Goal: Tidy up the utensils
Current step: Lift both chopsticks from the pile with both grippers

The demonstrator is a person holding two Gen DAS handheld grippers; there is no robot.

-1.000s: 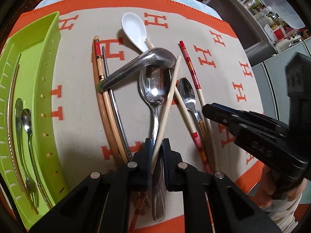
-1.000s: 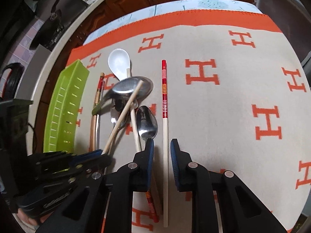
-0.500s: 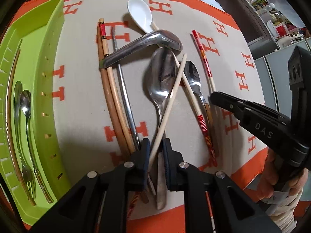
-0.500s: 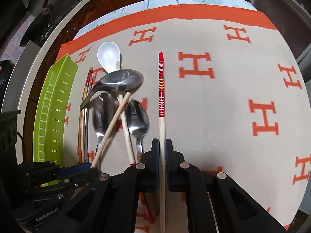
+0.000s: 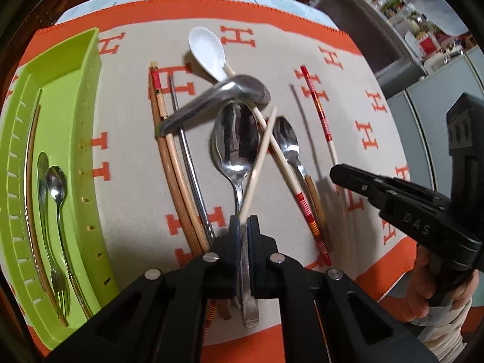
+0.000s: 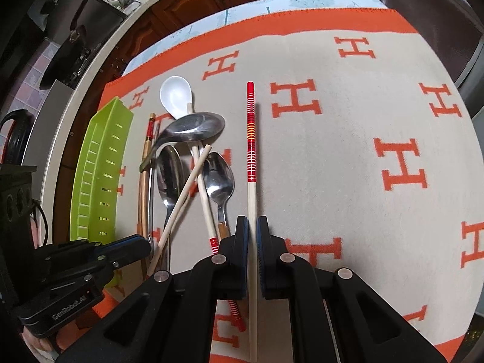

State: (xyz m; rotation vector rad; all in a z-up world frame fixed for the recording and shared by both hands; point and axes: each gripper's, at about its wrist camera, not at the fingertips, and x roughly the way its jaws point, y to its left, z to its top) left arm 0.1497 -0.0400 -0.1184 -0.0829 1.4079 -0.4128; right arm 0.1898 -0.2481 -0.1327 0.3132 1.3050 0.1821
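Left-hand chopstick: a pale chopstick point(image 5: 259, 163) sits clamped in the left gripper point(image 5: 241, 227), jaws narrowed onto it, its tip angled over the large steel spoon point(image 5: 236, 142). A second ago the pads stood a little looser around it.
Right-hand chopstick: the red-banded chopstick point(image 6: 251, 163) is pinched by the right gripper point(image 6: 252, 227); a second ago those jaws stood apart around it, and it lay flat on the cloth.
Pile: ladle point(image 5: 217, 99), white spoon point(image 5: 207, 51) and small spoon point(image 5: 287, 142) lie tangled on the orange-lettered cloth point(image 5: 127, 157), unmoved.
Tray: green tray point(image 5: 75, 90) at left holds a fork point(image 5: 60, 275).
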